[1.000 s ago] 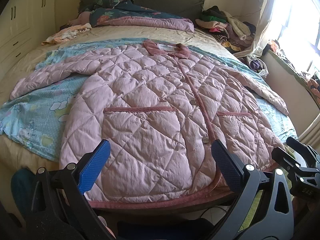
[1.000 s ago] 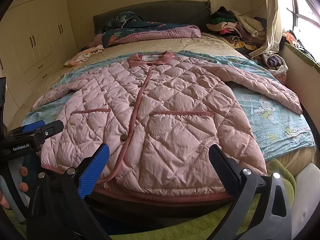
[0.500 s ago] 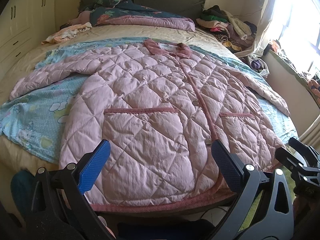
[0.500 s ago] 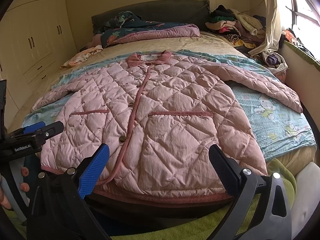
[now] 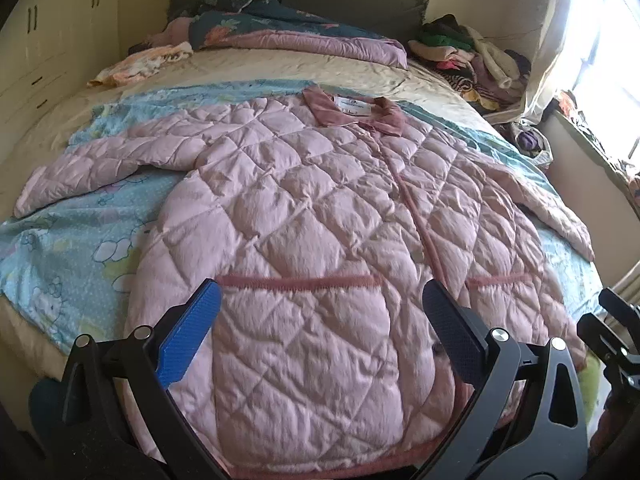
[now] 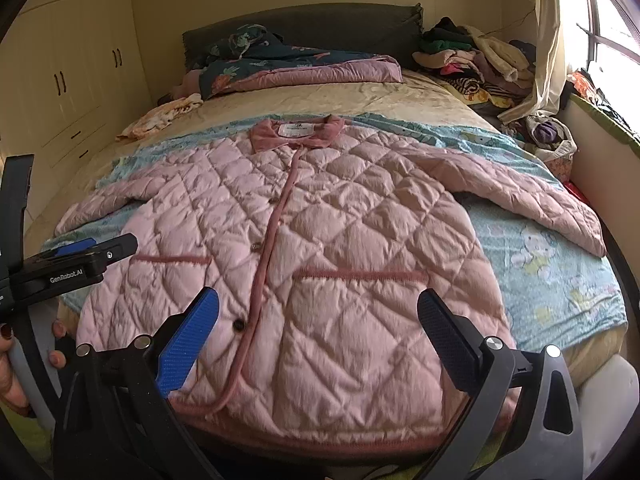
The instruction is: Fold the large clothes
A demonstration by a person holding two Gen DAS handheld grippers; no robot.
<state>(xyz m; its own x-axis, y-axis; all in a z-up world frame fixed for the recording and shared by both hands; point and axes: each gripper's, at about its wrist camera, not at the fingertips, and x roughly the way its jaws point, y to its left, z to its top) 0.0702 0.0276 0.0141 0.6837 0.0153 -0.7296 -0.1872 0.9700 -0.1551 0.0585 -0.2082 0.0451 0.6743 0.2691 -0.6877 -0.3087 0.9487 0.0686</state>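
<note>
Left tool (image 5: 320, 328) wide | right tool (image 6: 318, 328) wide | jacket (image 6: 320, 248) flat on bed (image 6: 360, 96)

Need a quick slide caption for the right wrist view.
Both grippers open: right gripper above the hem of the pink jacket spread flat on the bed, left gripper alongside.

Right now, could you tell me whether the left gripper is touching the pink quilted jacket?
Cannot tell: left wrist view shows left gripper open above the jacket, no plain gap.
</note>
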